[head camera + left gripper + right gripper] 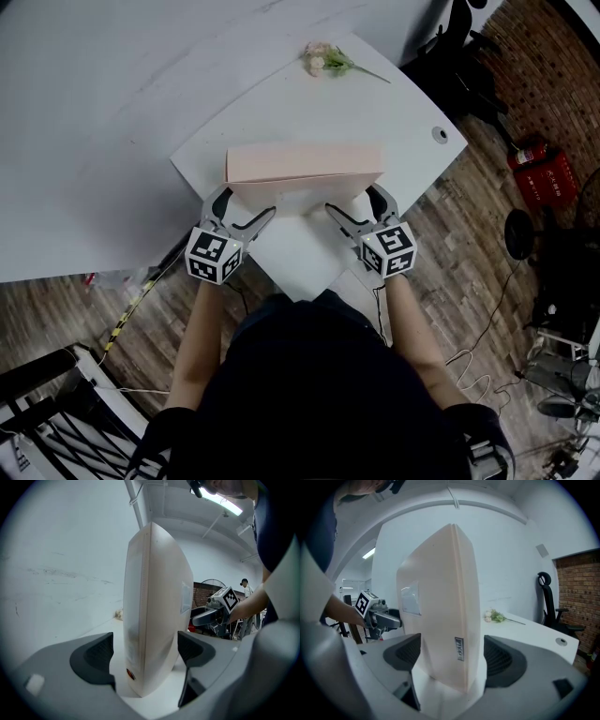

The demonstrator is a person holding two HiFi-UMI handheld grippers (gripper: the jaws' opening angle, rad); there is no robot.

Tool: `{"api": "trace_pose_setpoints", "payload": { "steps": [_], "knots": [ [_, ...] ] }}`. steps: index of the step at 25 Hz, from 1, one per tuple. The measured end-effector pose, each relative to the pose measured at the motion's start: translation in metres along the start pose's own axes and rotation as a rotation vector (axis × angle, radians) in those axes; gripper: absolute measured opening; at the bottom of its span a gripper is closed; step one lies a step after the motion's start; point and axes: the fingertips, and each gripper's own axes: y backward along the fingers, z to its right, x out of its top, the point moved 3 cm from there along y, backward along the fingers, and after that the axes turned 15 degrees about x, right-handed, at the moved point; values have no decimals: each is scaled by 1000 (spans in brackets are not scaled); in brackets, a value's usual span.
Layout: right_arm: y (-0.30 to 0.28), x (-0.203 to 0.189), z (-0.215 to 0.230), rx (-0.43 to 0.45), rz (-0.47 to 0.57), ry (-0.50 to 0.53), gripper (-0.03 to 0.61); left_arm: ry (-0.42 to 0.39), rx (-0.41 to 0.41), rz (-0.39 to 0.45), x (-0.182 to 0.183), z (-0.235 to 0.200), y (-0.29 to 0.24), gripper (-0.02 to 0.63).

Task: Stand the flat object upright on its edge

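White table [403, 117] carries a pale pink box [305, 167], flat and thin, which stands upright on its long edge near the front corner. The left gripper [247, 203] and the right gripper [354, 199] each straddle one end of it with jaws spread wide. Neither clamps it, and the box stands between the pads on its own. Only the head view shows its full length and a flower [323, 59] lying well behind it. Only the right gripper view shows a small printed label [459, 648] on the narrow end. Only the left gripper view shows a tiny red dot [130, 673] low on the other end
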Motion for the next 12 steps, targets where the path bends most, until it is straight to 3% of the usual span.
{"api": "trace_pose_setpoints", "payload": {
  "steps": [12],
  "knots": [
    [6,7,1,-8,23,8,382,1,14,30,8,0,2,423]
  ]
}}
